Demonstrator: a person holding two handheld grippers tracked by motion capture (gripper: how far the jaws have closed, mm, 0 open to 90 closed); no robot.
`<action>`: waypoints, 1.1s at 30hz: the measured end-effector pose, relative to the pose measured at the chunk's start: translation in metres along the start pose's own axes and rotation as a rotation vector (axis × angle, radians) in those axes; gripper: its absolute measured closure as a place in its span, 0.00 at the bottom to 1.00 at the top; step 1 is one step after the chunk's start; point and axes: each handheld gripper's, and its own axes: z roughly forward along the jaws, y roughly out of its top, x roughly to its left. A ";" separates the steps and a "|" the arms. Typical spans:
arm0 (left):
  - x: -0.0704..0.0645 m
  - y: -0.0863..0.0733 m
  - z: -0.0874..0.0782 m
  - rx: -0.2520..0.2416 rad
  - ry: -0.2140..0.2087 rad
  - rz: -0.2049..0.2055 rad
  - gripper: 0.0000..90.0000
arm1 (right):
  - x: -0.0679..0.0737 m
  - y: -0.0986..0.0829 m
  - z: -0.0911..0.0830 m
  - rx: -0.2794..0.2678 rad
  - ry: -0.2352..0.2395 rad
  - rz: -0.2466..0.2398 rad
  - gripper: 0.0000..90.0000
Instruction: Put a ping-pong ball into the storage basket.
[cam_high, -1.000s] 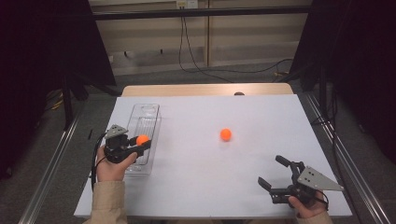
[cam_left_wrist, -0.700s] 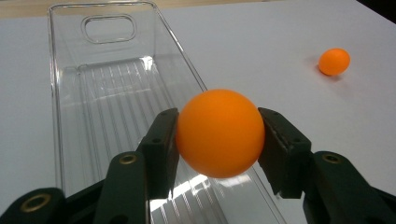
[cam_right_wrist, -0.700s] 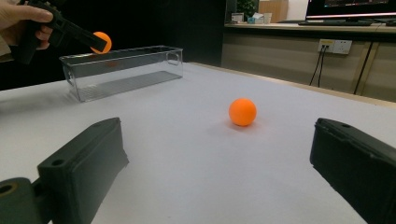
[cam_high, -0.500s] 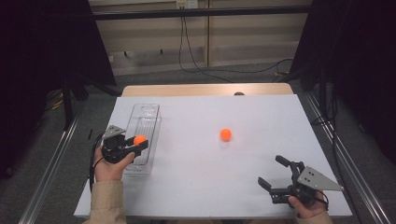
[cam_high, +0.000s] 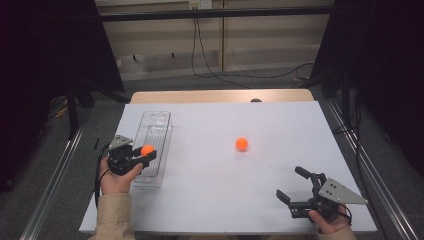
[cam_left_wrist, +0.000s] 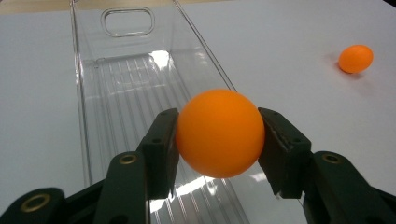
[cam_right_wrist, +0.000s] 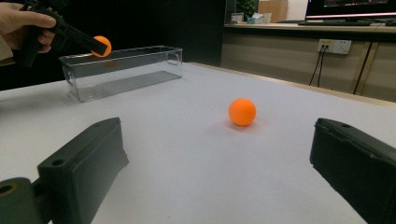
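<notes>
An orange ball (cam_left_wrist: 218, 133) sits clamped between the left gripper's (cam_high: 134, 157) fingers above the clear plastic bin (cam_high: 155, 131) at the left of the frame, while the right gripper (cam_high: 294, 190), lower right, has its fingers spread wide on nothing, facing a second orange ball (cam_high: 242, 144) mid-table (cam_high: 210, 190).

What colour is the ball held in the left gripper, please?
Plain orange ball, clearest in the left gripper view.
</notes>
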 end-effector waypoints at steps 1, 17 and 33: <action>0.000 0.000 0.000 0.001 0.001 0.000 0.57 | 0.000 0.000 0.000 0.000 0.000 0.000 0.03; 0.003 -0.003 0.003 0.007 0.023 -0.005 0.57 | 0.000 0.000 0.000 -0.001 0.001 0.000 0.03; 0.005 -0.004 0.004 0.019 0.043 0.005 0.57 | 0.000 0.000 0.000 -0.001 0.001 0.000 0.03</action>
